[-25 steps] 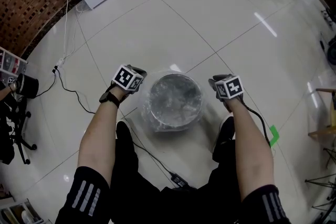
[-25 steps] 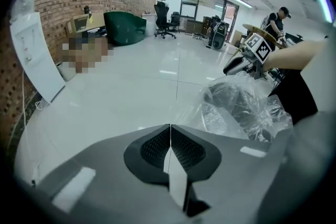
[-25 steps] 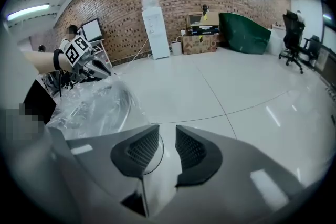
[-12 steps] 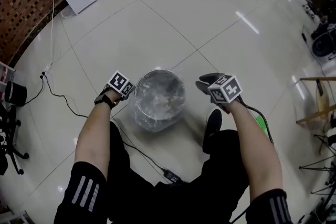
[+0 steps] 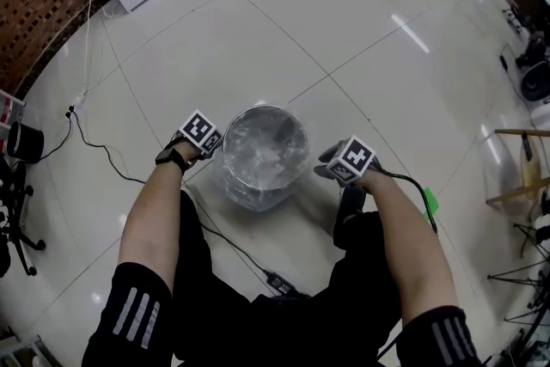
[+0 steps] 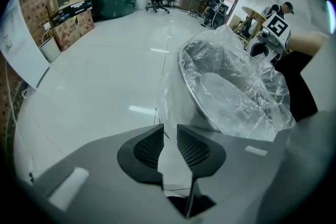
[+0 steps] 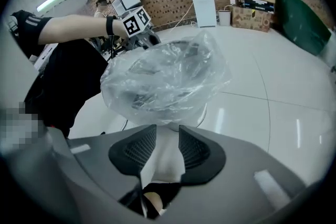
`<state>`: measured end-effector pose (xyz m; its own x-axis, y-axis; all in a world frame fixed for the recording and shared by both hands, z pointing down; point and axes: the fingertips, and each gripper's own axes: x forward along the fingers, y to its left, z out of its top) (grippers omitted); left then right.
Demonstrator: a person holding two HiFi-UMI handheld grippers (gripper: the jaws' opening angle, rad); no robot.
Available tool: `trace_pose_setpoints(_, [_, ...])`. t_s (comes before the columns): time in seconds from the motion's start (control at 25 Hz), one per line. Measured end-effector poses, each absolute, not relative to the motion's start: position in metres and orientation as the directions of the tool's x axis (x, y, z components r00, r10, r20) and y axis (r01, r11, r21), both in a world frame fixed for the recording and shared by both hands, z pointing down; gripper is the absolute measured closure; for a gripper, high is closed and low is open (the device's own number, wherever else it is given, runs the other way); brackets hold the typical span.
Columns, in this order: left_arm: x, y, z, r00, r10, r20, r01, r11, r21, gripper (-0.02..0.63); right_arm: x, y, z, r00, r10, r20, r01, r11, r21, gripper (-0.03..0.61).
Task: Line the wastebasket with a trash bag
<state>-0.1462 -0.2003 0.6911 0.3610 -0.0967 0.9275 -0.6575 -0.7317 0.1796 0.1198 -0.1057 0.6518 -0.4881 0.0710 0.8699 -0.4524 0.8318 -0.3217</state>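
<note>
Floor (image 5: 344, 39) carries wastebasket (image 5: 277, 126) between both arms, trash bag (image 5: 234, 189) already cuffed over its rim. Left hand-held gripper (image 6: 169, 131) just opening, narrow gap, film edge loose there; right hand-held gripper (image 7: 168, 131) just opened wide, empty. Step looks like release; next probably smooth any slack

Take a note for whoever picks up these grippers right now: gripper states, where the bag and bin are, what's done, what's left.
Left gripper: jaws just opening, narrowly apart, bag film just ahead, not pinched.
Right gripper: jaws just opened wider, nothing between them.
Clear trash bag sits inside the wastebasket on the floor, draped over its rim and down the outside.
Left: probably only tidying the loose overhang.
</note>
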Motion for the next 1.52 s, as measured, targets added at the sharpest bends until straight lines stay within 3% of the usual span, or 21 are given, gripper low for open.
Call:
trace_pose_setpoints(0.24, [-0.144,-0.206,0.694,0.401,-0.100,0.910,-0.666,-0.714,0.215,0.549,0.100,-0.117,0.662,-0.526,0.074,0.848,-0.452,0.820,-0.351,0.447])
trace_pose_setpoints(0.4, [-0.141,-0.206,0.697,0.413,-0.100,0.905,-0.664,-0.713,0.224,0.568,0.101,-0.122,0.670,-0.495,0.062,0.867,-0.444,0.839,-0.314,0.571])
trace_pose_setpoints(0.68, [-0.145,-0.193,0.722,0.390,-0.051,0.919,-0.653,-0.720,0.237,0.577,0.099,-0.114,0.690,-0.454,0.101,0.885,-0.424,0.849,-0.314,0.572])
trace_pose_setpoints(1.0, [-0.147,-0.202,0.741,0.406,-0.065,0.912,-0.688,-0.678,0.258,0.572,0.100,-0.129,0.719,-0.471,0.050,0.881,-0.533,0.780,-0.329,0.571])
trace_pose_setpoints(1.4, [-0.151,-0.200,0.746,0.403,-0.037,0.914,-0.685,-0.675,0.274,0.548,0.098,-0.128,0.746,-0.438,0.042,0.898,-0.552,0.775,-0.306,0.569])
trace_pose_setpoints(1.52, [-0.153,-0.199,0.740,0.405,-0.045,0.913,-0.684,-0.678,0.270,0.523,0.105,-0.128,0.741,-0.414,0.047,0.909,-0.550,0.783,-0.290,0.502])
